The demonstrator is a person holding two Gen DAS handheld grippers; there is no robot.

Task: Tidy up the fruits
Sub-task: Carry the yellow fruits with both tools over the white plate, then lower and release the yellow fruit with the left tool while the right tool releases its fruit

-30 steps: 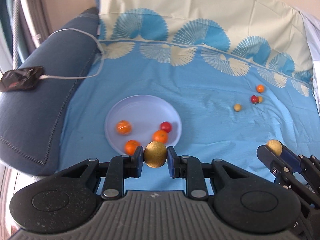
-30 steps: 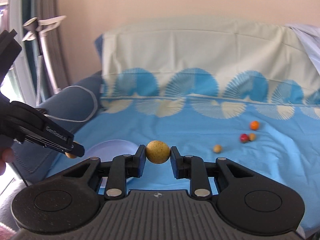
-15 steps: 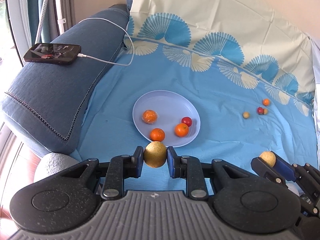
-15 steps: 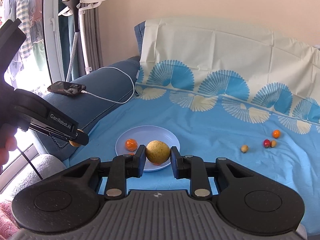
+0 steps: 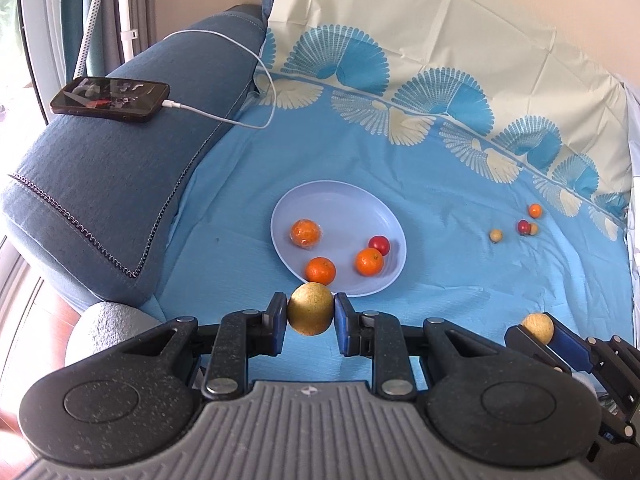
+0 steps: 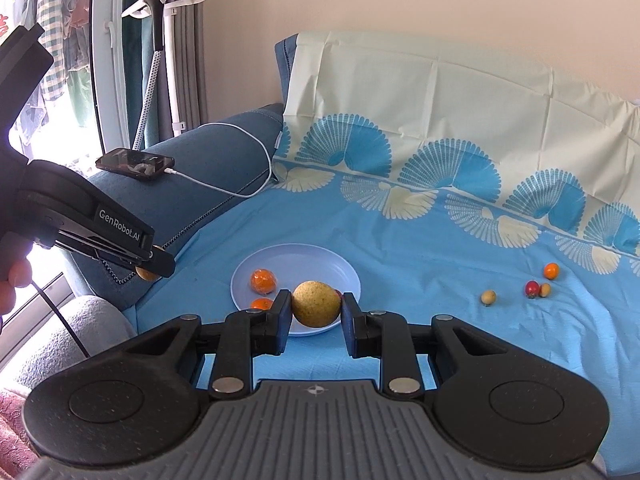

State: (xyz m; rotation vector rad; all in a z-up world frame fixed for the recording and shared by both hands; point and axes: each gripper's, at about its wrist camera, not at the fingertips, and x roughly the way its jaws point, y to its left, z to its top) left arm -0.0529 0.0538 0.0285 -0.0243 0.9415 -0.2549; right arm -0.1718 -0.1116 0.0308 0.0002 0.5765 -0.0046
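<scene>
Left wrist view: left hand-held gripper [image 5: 311, 314] at lower centre, its two pads pinching a speckled yellow-brown fruit [image 5: 310, 309] at its widest part, held off the sheet [image 5: 440, 264], its top edge overlapping the near rim of the plate in the frame
Right wrist view: right hand-held gripper [image 6: 316, 309] at lower centre, pinching a yellow fruit [image 6: 316, 304] the same way, seen in front of the plate [image 6: 296, 258]
Plate: pale blue, mid-frame on the sheet, holding three oranges [image 5: 320, 270] and one small red fruit [image 5: 379, 244]; the orange at its left looks wrapped in clear film [image 5: 305, 233]
Loose fruit: four small ones at right of the frame, well apart from the plate: a tan one [image 5: 495, 235], a red one [image 5: 523, 226] touching another tan one, and a small orange one [image 5: 535, 210]
Handling, judged: both held fruits look round, firm and light, with dull rough skin that should not slip; a grip across the middle suits them, gentle enough not to bruise
Small fruit, judged: likely to roll on the soft sheet, so take each from above, across its widest part
Release, judged: let go low over the plate's bare centre, since a round fruit can roll off the shallow rim or knock the oranges
Other: phone [image 5: 110, 99] on its cable on the sofa arm, upper left
</scene>
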